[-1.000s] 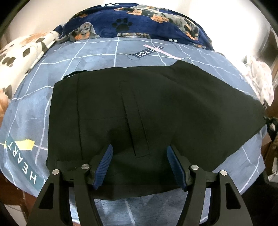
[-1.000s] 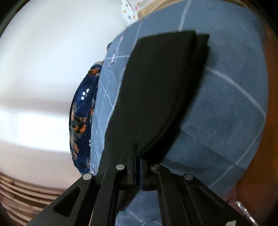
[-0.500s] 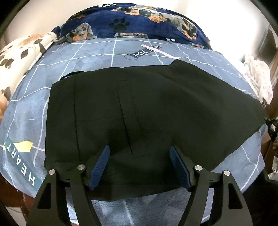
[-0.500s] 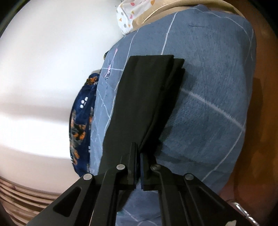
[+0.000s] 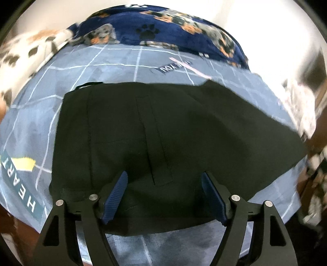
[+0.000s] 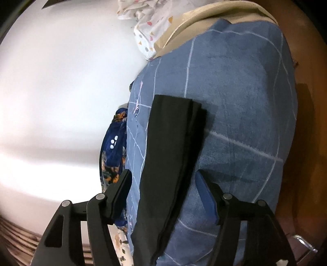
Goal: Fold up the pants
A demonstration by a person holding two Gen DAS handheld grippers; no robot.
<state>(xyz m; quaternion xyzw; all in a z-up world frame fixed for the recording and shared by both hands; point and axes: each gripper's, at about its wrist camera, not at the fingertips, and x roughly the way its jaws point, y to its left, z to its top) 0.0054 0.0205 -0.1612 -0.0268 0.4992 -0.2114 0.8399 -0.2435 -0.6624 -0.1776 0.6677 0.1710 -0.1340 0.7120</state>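
Note:
Black pants (image 5: 163,131) lie flat on a blue grid-patterned bedsheet (image 5: 114,67), waistband near me and legs running off to the right. My left gripper (image 5: 164,196) is open, hovering over the near waist edge, holding nothing. In the right wrist view the pant legs (image 6: 169,155) lie folded in a long strip on the sheet (image 6: 241,114). My right gripper (image 6: 163,196) is open with its fingers on either side of the strip, empty.
A navy dog-print blanket (image 5: 163,32) lies at the far edge of the bed, and a white paw-print blanket (image 5: 26,51) at the far left. A white patterned cloth (image 6: 149,30) and beige fabric (image 6: 204,18) lie past the leg ends. White wall beyond.
My right gripper was shut on the pant leg edge and has opened, letting the legs drop onto the sheet. My left gripper stayed open and shifted slightly.

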